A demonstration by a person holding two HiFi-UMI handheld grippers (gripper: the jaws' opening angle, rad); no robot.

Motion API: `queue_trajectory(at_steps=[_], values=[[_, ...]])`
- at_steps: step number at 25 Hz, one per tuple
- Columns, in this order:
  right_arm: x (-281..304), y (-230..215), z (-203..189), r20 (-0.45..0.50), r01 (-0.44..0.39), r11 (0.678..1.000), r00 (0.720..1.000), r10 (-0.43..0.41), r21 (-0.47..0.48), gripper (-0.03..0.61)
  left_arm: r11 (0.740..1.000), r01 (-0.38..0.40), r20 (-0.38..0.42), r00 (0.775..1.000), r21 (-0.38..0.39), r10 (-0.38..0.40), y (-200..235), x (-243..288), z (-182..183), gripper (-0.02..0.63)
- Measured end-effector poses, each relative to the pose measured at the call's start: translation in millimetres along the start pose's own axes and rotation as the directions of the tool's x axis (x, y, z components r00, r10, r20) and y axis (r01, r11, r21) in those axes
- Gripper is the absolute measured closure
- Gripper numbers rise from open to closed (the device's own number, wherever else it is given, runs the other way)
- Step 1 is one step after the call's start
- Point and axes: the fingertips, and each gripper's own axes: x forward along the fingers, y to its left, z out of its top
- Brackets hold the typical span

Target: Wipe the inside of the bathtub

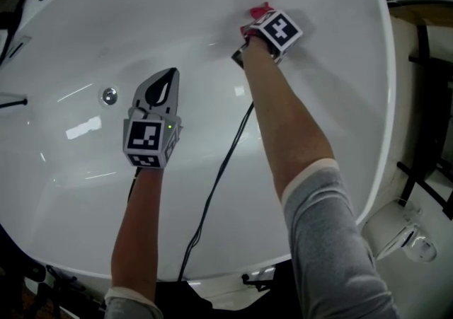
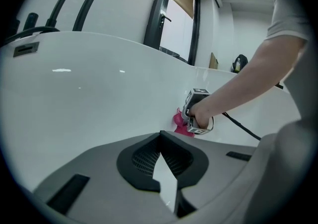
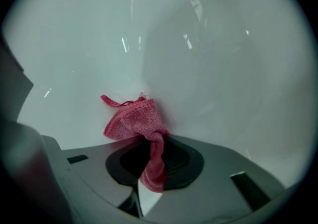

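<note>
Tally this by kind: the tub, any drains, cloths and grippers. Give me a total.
bathtub: 1
drain: 1
pink cloth: 1
grippers: 2 (left gripper, right gripper)
Total: 5
</note>
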Motion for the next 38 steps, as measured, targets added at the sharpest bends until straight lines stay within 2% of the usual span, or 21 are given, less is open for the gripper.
queue_trajectory(at_steps=[11, 15, 21, 25, 31, 34, 38], values=[[-75.8, 2.5, 97.7, 0.092, 0.017, 0.999, 0.996, -0.02, 0.032, 0.523, 1.0, 0.001, 0.05, 0.999, 0.009, -0.001, -21.5, -31.5, 69.5, 0.62], [-111.7, 2.7, 134.0, 0.135, -0.02, 0.999, 0.991, 0.014, 0.042, 0.523, 1.0, -0.014, 0.102, 0.995, 0.02, 0.012, -31.2, -52.0, 104.0, 0.62], [-168.1, 1.0, 181.9, 0.194, -0.061, 0.998, 0.979, 0.055, 0.021, 0.523, 0.999, -0.026, 0.108, 0.994, 0.025, 0.023, -49.7, -78.5, 139.1, 0.62], [-188.2, -3.0, 199.3, 0.208, -0.058, 0.998, 0.977, 0.054, 0.014, 0.523, 0.999, -0.017, 0.132, 0.991, 0.036, 0.012, -61.3, -87.1, 162.6, 0.62], [-198.1, -2.4, 209.3, 0.224, -0.044, 0.999, 0.973, 0.047, -0.022, 0.523, 0.999, -0.024, 0.148, 0.989, 0.027, 0.02, -62.9, -92.3, 174.5, 0.62], [-188.5, 7.1, 206.7, 0.234, -0.037, 0.997, 0.971, 0.053, -0.074, 0.522, 0.999, -0.016, 0.145, 0.989, 0.03, 0.011, -59.7, -88.3, 166.5, 0.62], [-165.1, 18.0, 194.2, 0.212, -0.044, 0.995, 0.975, 0.061, -0.085, 0.523, 1.0, -0.012, 0.128, 0.992, 0.005, 0.011, -50.4, -79.9, 144.2, 0.62]])
